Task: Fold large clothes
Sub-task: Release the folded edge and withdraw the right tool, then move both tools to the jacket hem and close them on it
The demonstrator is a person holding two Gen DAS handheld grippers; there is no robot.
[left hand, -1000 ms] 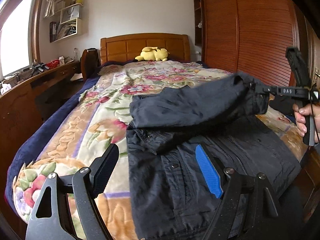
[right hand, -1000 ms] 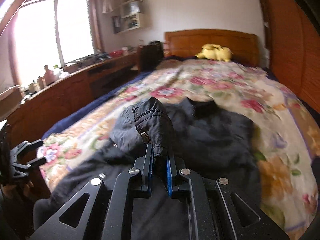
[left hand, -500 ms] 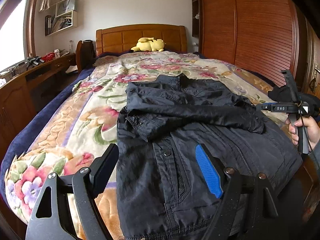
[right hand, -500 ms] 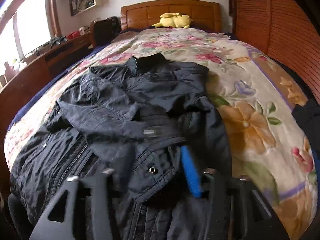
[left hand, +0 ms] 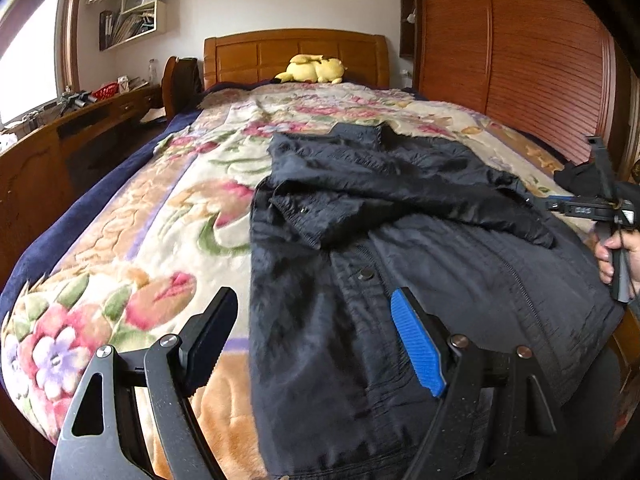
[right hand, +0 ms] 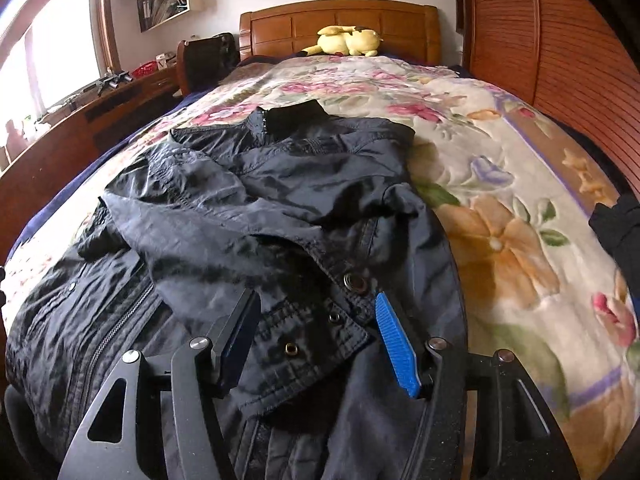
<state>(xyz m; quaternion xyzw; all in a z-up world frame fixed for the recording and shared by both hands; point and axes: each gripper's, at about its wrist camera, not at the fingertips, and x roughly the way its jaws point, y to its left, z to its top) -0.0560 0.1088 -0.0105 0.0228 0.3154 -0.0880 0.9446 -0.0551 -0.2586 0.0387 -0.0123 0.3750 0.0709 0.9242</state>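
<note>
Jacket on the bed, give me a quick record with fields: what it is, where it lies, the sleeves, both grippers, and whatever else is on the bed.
item: dark jacket
place: flat on floral blanket, collar toward headboard
sleeves: both folded across the chest
right gripper: open, sleeve cuff lies between its fingers, not pinched
left gripper: open over the jacket's lower edge, holding nothing
also on bed: yellow plush toy

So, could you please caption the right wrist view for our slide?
Open right tool over the cuff of a dark jacket spread on a floral blanket.
</note>
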